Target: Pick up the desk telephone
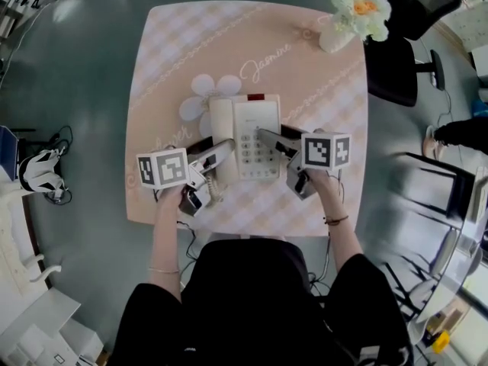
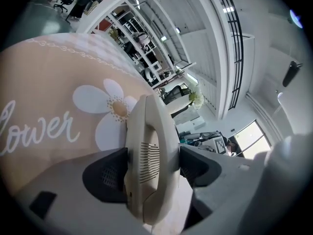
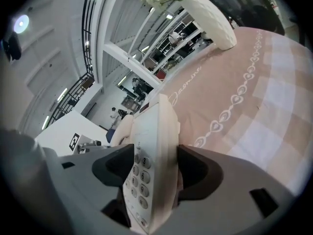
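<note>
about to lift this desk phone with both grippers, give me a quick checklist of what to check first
1. Is the handset between the left gripper's jaws: ok.
2. Is the keypad edge of the desk telephone between the right gripper's jaws: ok.
3. Are the jaws closed firmly for the lift: not ok, both stand wide.
4. Is the desk telephone resting on the tablecloth: ok.
5. Is the flower vase well apart from it: ok.

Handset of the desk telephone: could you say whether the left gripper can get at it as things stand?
Probably yes: the handset sits between the left gripper's open fingers, with nothing else in the gap.
</note>
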A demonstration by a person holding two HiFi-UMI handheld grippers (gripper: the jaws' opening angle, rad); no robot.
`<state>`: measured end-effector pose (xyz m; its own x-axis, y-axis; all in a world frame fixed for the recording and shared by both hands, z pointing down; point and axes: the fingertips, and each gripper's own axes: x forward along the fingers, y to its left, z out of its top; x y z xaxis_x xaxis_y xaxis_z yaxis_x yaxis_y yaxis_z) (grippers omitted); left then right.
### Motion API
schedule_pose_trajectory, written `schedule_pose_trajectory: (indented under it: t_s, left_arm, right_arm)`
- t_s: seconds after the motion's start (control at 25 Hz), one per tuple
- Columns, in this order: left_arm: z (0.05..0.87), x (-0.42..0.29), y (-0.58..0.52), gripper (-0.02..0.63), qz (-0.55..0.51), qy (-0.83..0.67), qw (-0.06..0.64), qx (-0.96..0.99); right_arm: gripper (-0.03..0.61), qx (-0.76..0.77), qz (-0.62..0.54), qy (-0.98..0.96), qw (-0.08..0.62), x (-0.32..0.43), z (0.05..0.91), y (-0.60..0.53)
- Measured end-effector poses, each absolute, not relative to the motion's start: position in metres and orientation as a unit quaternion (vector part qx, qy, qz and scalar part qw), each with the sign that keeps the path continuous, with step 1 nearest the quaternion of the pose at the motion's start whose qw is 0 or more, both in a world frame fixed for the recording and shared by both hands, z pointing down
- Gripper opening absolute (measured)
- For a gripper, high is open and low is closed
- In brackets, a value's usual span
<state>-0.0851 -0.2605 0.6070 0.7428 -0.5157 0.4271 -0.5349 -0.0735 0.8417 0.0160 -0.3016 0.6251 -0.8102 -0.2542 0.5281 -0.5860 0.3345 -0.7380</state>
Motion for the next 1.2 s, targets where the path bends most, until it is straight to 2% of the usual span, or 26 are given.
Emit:
schedule_pose_trajectory:
  t_s: [0.16,0.64,1.2]
  left_arm:
    - [0.606,-0.084,-0.260,0.318,0.009,-0.349,0.579,0.737]
    - [0.605,-0.085,-0.260,0.311,0.021,-0.364,0.578,0.730]
    - [0.599,-0.083,-0.247,0.309,0.042,-0.379,0.573,0.726]
  right_arm:
    - [0.258,0.260,0.517,-0.795,0.181,0.013,0.628,-0.299]
    - [0.241,0.270,0.551,-0.776,0.148,0.018,0.627,-0.303]
    - [0.235,0.260,0.541,-0.784,0.156,0.017,0.615,-0.292]
